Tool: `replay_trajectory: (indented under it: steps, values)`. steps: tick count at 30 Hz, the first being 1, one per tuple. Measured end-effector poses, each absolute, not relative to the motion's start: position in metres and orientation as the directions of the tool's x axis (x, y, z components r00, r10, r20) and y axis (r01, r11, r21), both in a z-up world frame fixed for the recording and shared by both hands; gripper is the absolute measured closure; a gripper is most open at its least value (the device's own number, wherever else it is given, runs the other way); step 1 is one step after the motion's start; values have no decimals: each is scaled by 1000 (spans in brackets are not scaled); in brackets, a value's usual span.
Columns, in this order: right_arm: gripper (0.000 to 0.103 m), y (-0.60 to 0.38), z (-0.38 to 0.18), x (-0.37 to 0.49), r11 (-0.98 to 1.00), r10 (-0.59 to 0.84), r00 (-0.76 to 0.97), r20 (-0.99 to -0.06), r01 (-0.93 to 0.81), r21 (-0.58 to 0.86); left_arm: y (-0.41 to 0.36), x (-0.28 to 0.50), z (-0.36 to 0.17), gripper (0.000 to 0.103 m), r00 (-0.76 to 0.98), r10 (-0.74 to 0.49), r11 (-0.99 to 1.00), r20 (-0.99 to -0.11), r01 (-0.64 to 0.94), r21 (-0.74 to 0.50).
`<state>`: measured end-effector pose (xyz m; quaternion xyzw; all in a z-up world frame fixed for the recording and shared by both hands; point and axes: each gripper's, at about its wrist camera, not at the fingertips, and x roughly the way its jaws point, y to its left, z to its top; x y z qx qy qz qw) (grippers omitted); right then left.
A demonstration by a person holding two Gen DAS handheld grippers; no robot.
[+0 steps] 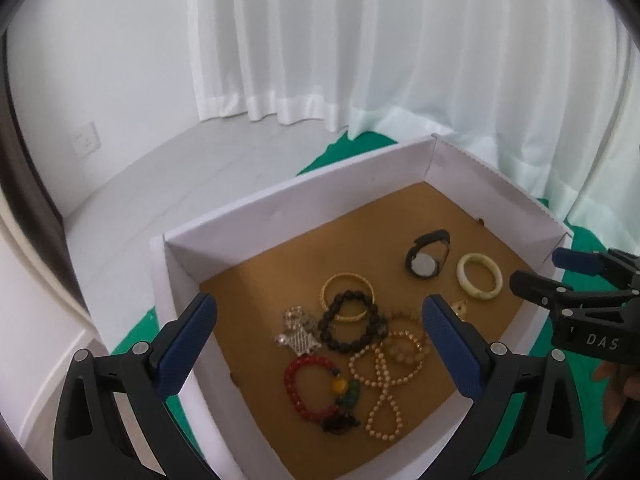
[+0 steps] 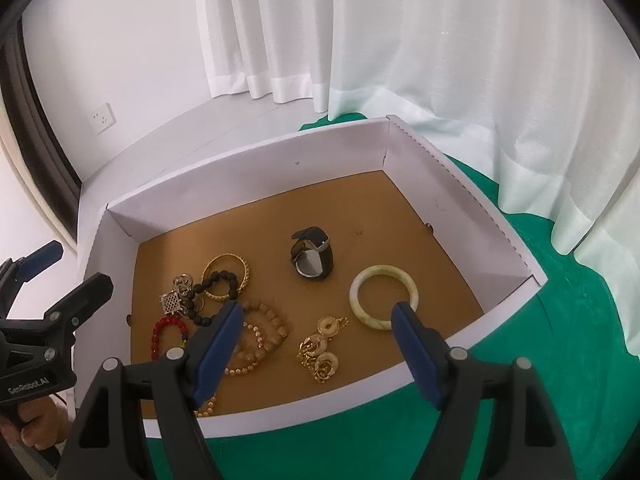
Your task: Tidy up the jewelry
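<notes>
Both grippers – left, right – fingers spread, empty, above the jewelry box

"DAS" stands on the right hand-held gripper; "GenRobot.AI" on the left hand-held gripper.

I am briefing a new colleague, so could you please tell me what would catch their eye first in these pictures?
A shallow white box with a brown floor sits on a green cloth, filling the middle. A tangle of beaded bracelets crowds its near left part, while a black watch and a pale bangle lie apart to the right. The open left tool and right tool frame the foreground.
</notes>
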<state>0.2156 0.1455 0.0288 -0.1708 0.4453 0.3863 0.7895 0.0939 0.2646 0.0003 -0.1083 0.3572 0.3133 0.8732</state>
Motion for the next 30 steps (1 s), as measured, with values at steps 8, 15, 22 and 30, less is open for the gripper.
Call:
replay_trajectory:
  steps: [8, 15, 22, 30]
  values:
    - [24, 156, 23, 197, 630, 413, 310, -857, -776, 23, 269, 90, -10, 1, 474, 467, 743, -747, -668, 41]
    - [24, 161, 18, 192, 633, 372, 295, -880, -774, 8, 271, 88, -11, 1, 455, 452, 741, -767, -670, 40]
    - [24, 166, 15, 190, 634, 355, 293, -888, -774, -1, 276, 87, -10, 1, 448, 442, 733, -777, -679, 26]
    - [24, 164, 14, 190, 632, 357, 293, -887, -775, -1, 277, 88, -14, 1, 449, 439, 728, -779, -686, 15]
